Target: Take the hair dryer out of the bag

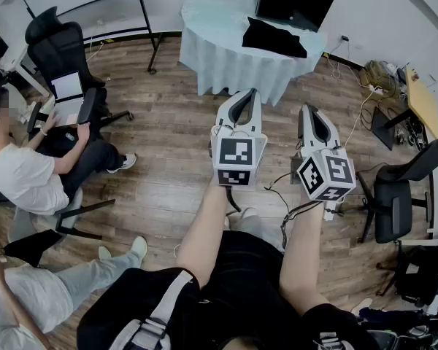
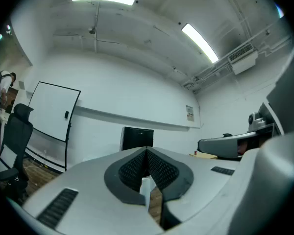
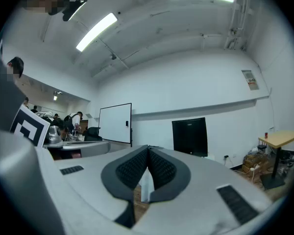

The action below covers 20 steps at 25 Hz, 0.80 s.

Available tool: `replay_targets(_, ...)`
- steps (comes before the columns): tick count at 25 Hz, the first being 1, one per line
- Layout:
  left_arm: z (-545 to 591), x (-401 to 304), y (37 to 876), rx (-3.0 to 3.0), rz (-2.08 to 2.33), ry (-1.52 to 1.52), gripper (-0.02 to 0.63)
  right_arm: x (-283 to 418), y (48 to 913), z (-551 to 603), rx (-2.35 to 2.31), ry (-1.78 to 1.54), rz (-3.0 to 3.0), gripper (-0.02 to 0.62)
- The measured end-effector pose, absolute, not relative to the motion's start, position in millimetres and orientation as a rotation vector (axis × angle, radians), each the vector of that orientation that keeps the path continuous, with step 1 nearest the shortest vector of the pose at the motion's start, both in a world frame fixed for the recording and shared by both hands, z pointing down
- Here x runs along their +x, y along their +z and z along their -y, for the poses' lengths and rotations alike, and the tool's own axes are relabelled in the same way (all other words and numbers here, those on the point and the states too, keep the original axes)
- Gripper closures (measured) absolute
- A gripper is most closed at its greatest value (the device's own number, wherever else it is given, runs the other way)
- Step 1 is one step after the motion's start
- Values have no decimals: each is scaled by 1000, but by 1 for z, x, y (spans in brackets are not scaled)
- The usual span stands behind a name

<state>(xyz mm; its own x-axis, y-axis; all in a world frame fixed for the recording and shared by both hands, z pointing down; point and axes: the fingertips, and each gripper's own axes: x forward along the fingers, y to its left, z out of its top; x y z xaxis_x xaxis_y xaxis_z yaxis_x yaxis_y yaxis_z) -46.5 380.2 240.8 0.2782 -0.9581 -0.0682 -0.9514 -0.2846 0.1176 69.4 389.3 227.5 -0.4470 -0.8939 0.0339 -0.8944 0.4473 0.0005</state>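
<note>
The person is holding the left gripper (image 1: 250, 95) and the right gripper (image 1: 307, 109) out level, side by side, each with its jaws pressing together, empty.

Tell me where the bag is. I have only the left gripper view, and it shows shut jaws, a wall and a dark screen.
Observer: In the head view, what looks like the black bag lies on the cloth-covered round table, ahead of the left gripper across open wooden floor.
Operator: Report the right gripper's jaws.
Observer: The right gripper has its jaws together, with nothing between them.
Operator: Check the space to my left.
Observer: A seated person is off to the left on a chair, well apart from both grippers.
</note>
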Motion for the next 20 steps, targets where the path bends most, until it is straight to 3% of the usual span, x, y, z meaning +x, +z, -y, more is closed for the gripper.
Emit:
replay_targets(11, -369, -65, 251, 2455, 1848, -163, 591, 48, 235, -377, 1645, 33, 2682, 592)
replay_targets(20, -357, -50, 250, 2487, 1803, -169, 591, 76, 238, -364, 1746, 81, 2640, 592)
